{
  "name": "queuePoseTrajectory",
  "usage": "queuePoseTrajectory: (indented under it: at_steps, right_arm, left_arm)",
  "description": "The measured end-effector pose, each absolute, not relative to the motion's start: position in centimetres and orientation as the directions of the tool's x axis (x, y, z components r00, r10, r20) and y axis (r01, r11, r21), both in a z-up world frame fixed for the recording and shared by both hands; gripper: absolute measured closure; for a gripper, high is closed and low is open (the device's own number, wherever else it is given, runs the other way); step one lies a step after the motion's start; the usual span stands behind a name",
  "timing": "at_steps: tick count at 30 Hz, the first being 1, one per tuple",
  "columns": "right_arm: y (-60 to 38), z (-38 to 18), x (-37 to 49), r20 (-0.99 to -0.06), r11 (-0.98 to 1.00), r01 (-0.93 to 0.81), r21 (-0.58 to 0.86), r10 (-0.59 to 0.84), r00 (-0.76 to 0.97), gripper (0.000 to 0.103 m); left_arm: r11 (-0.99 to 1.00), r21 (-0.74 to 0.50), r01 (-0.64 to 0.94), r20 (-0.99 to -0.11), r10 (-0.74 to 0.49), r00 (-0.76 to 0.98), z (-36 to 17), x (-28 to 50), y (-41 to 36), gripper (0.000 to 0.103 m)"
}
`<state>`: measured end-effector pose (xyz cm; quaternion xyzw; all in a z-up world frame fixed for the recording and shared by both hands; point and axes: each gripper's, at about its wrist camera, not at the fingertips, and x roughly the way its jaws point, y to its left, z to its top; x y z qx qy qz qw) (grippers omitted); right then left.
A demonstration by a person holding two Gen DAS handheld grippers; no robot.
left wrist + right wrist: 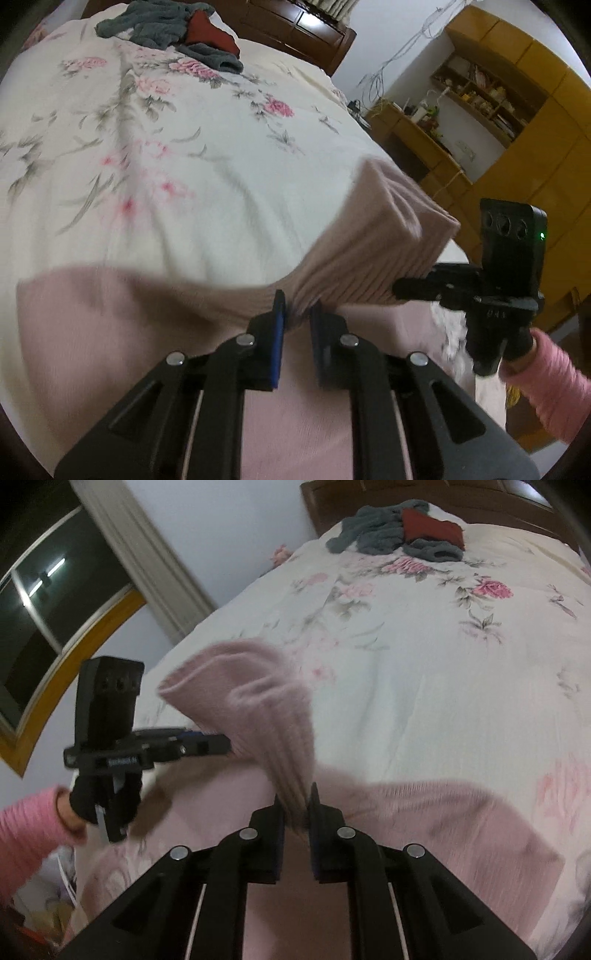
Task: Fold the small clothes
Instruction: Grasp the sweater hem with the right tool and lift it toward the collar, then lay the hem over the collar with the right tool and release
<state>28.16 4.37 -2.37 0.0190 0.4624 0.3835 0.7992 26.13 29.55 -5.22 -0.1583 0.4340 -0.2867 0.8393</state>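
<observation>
— Left hand-held gripper (297, 308)?
— Clamped on pink garment (373, 236), pinched fold rising toward 1 o'clock; remainder spread across floral bed (166, 147).
— Right hand-held gripper (297, 797)?
— Also clamped on same garment, fold fanning toward 11 o'clock.
— Farther off?
— Grey and red clothes (399, 531), 12 o'clock, well apart.

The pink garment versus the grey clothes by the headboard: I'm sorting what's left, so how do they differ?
The pink garment lies near, pinched and lifted by the left gripper and right gripper; the grey clothes sit far off, untouched, heaped with a red piece. Both rest on the floral bedspread.
</observation>
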Motion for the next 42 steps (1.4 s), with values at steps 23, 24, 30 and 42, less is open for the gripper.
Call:
queuePoseTrajectory:
  at_steps: [23,24,30,42]
  right_arm:
    - [2.4,-9.7,26.9,-0.699,0.680,-0.287,0.674,0.714,0.049,0.086]
    - [2.6,-9.9,27.0,-0.702,0.684,-0.279,0.674,0.711,0.046,0.090]
    - [0.9,-8.6,26.6,-0.722,0.720,-0.274,0.637,0.682,0.115,0.094]
    - [0.3,-7.5,23.6,-0.775,0.782,-0.318,0.535,0.605,0.183,0.072]
  left_arm:
    - [0.722,-0.682,0.115,-0.684,-0.686,0.248,-11.4,26.4,29.2,0.077]
    - [0.712,-0.694,0.107,-0.676,-0.695,0.243,-11.5,26.5,29.1,0.096]
    - [0.708,-0.696,0.117,-0.665,-0.697,0.269,-11.5,26.2,30.0,0.096]
    - [0.782,-0.606,0.142,-0.715,-0.615,0.334,-9.5,22.1,30.6,0.060]
